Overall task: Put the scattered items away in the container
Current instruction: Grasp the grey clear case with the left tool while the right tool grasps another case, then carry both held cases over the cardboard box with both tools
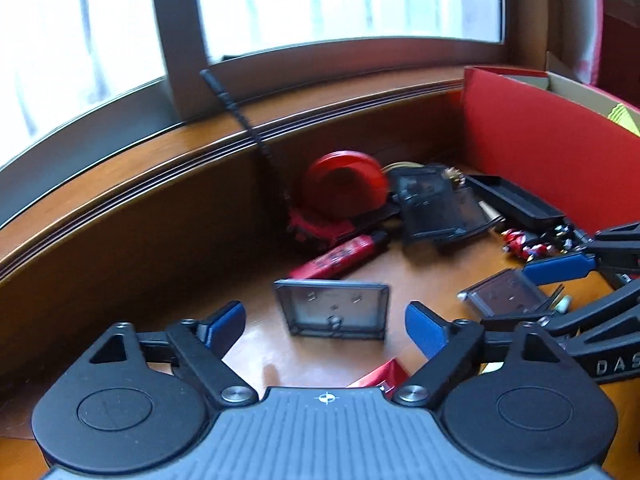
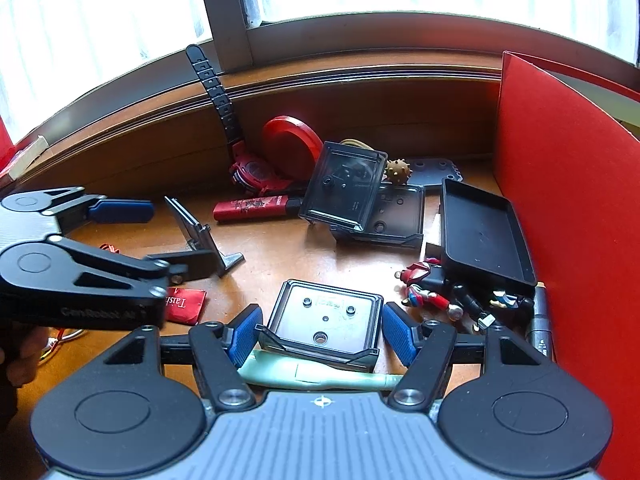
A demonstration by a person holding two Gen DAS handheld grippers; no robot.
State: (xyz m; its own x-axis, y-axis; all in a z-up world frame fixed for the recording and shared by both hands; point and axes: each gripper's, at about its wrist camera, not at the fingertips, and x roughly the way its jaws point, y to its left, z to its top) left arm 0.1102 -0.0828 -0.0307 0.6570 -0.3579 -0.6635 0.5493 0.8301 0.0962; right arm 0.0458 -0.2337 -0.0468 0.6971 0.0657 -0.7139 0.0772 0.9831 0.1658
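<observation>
Your left gripper (image 1: 324,328) has its jaws released and spread wide; a small smoky-clear plastic lid (image 1: 333,307) stands tilted on edge on the tabletop (image 1: 248,344) between them, and neither blue pad presses on it. In the right wrist view that same lid (image 2: 191,229) shows as a thin upright plate just past the left gripper's tip.

Your right gripper (image 2: 319,334) also has its jaws apart. A second clear lid (image 2: 325,316) lies flat between the pads with a gap on each side, so nothing is gripped. A pale green tube (image 2: 320,374) lies across the tabletop just under that lid, close to the gripper body.

Farther out, a red lighter (image 2: 250,208) lies beside a red watch (image 2: 252,172) whose black strap leans up against the window sill (image 2: 120,120). A round red disc (image 2: 292,148) stands on edge behind the watch. To its right, a dark clear box (image 2: 344,188) rests tilted on another clear case (image 2: 396,216), with a small spiky brown ball (image 2: 397,171) behind them. A black tray (image 2: 486,232) lies near the red container (image 2: 560,200), which stands at the right edge of the tabletop. Small toy figures (image 2: 432,288) lie in a heap just in front of the tray. A red foil packet (image 2: 184,304) lies under the left gripper.
</observation>
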